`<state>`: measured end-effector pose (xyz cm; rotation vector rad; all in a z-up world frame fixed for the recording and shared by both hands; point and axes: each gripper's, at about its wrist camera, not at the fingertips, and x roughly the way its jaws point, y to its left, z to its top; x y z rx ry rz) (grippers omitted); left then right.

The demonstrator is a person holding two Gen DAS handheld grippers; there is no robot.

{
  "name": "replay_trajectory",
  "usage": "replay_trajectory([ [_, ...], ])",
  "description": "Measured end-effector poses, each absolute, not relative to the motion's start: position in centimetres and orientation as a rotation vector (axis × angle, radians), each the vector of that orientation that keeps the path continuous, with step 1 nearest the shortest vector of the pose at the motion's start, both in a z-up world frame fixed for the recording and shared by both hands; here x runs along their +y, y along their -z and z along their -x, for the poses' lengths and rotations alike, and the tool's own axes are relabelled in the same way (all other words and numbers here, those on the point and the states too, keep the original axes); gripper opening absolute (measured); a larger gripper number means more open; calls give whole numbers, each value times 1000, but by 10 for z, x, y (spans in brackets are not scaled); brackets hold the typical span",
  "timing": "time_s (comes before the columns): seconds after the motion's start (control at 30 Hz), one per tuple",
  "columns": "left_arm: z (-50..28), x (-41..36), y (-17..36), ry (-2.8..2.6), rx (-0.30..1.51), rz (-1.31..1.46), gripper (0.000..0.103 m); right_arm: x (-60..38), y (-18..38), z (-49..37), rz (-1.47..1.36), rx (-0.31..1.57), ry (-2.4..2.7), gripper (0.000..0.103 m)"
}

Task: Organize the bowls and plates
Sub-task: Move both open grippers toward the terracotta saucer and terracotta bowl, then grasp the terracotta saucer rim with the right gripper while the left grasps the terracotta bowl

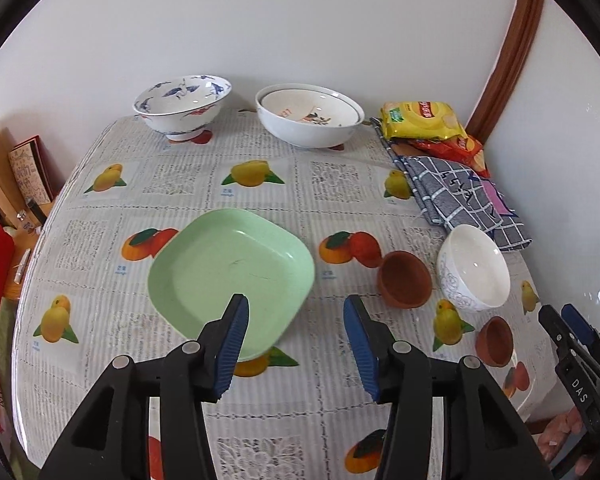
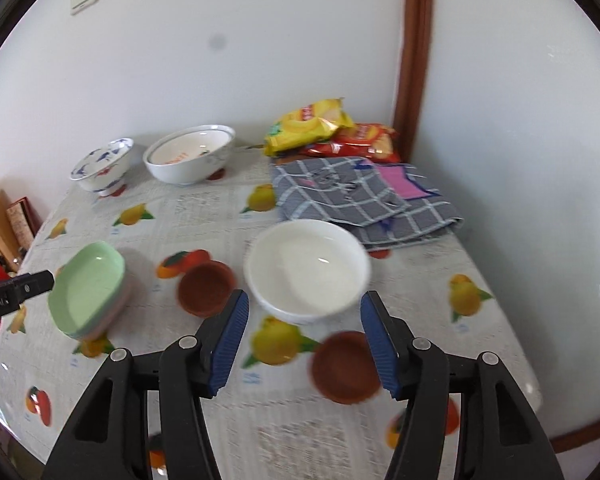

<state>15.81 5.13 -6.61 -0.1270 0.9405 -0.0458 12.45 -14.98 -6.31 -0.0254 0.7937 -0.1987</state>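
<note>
— Hovering above the bench (image 1: 100,208), I'm keeping my left tongs (image 1: 296,312) spread with nothing between them; my right tongs (image 2: 304,308) are spread and empty too.

— Where is the crockery sitting?

— The green plate (image 1: 232,268) is lying at the centre of the left view, atop a small stack, just under my left tongs. The white bowl (image 2: 308,268) is sitting mid-frame in the right view, flanked by two brown bowls: one (image 2: 206,288) left of it, one (image 2: 344,366) at lower right. The blue-patterned bowl (image 1: 182,106) and nested white bowls (image 1: 310,120) are waiting at the top, by the wall.

— How are you judging the handling?

— I'm guessing the plate is light, stiff plastic; I'm favouring a pinch on its near rim. The white bowl looks glazed, slippery and breakable, so I'm planning a rim grip. The bench's near edge is close, while open cloth lies mid-frame; the checked towel (image 2: 364,200) and snack bags (image 2: 308,128) are crowding the upper right.
</note>
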Motion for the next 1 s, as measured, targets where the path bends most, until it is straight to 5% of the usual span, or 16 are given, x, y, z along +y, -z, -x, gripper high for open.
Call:
replay_trajectory([
  [0.47,-173,3,96,74,1009,112,50,-216,116,-104,-41,923,254,58],
  [1.0,-218,-29,138,91,1082,135,50,-232,160,-131,-127,1003,178,42],
])
